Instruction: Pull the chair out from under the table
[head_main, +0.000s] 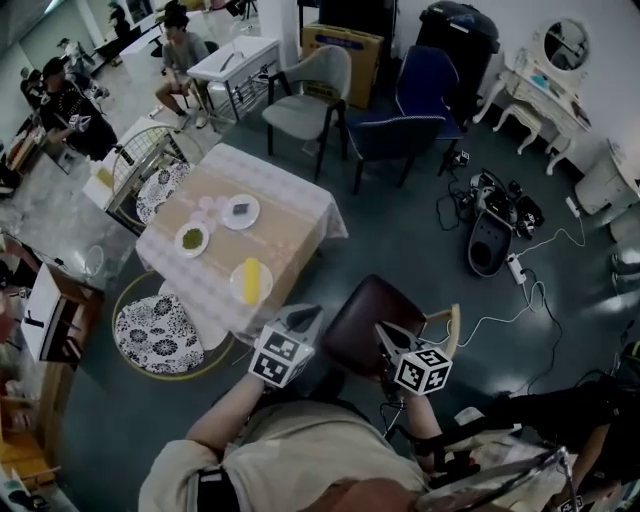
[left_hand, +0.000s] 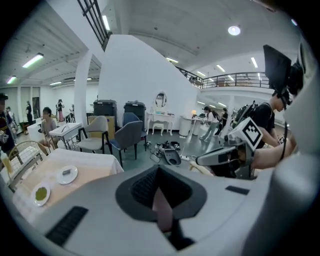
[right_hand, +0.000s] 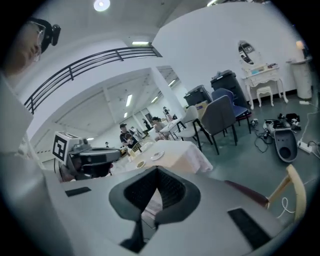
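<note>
Chair (head_main: 362, 312) between both, ungrasped | left gripper (head_main: 310, 314) fingers clenched | right gripper (head_main: 384, 330) fingers clenched

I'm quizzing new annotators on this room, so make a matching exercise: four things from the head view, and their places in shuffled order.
Things: 1 brown-seated chair; 2 nearer floral-cushioned chair; 3 plate of yellow food; 4 white dressing table.
Places: A far across the room, bearing a round mirror; B on the table, by its nearest corner; C partly under the table's near-left side; D out on the floor, off the table's near-right side.
Pairs: 1-D, 2-C, 3-B, 4-A.
</note>
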